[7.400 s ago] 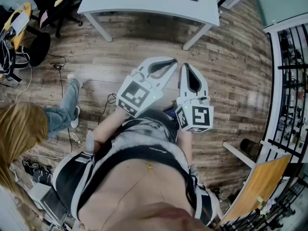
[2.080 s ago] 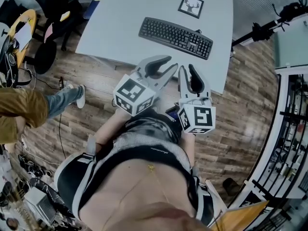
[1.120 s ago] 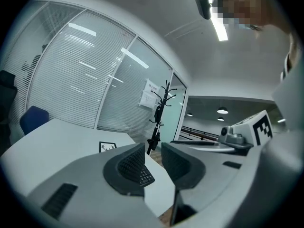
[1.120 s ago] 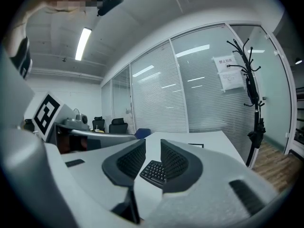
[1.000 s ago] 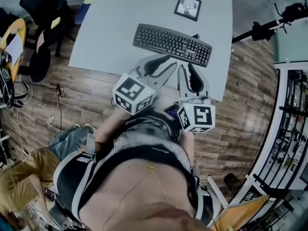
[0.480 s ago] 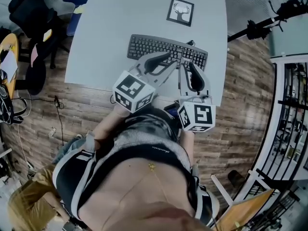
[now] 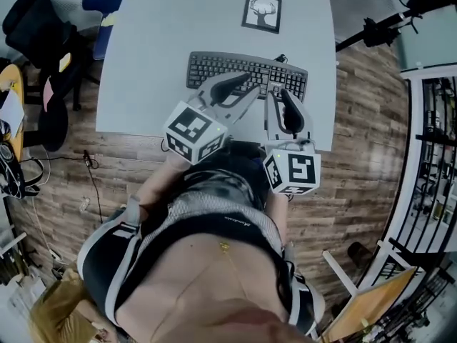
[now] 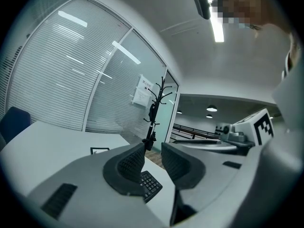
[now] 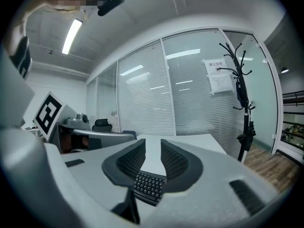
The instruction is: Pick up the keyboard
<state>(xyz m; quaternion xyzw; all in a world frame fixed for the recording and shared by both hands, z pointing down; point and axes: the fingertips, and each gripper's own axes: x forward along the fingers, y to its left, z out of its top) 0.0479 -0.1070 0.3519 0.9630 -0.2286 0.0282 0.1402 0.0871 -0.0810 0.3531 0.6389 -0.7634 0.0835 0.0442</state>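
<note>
A black keyboard lies across the near half of a white table. My left gripper reaches over the table's near edge, its tips above the keyboard's middle, and my right gripper sits beside it over the keyboard's right part. In the left gripper view the left gripper is open with nothing in its narrow gap; the keyboard shows below the jaws. In the right gripper view the right gripper is also open and empty, with the keyboard low between the jaws. Neither touches it.
A framed deer picture lies on the table beyond the keyboard. Dark chairs stand left of the table, a black stand at the upper right, a railing at the right. Another person crouches at the lower left.
The table and keyboard have come closer. Both grippers, earlier short of the table's edge, now reach over it above the keyboard. The other person has shifted toward the lower left corner.
</note>
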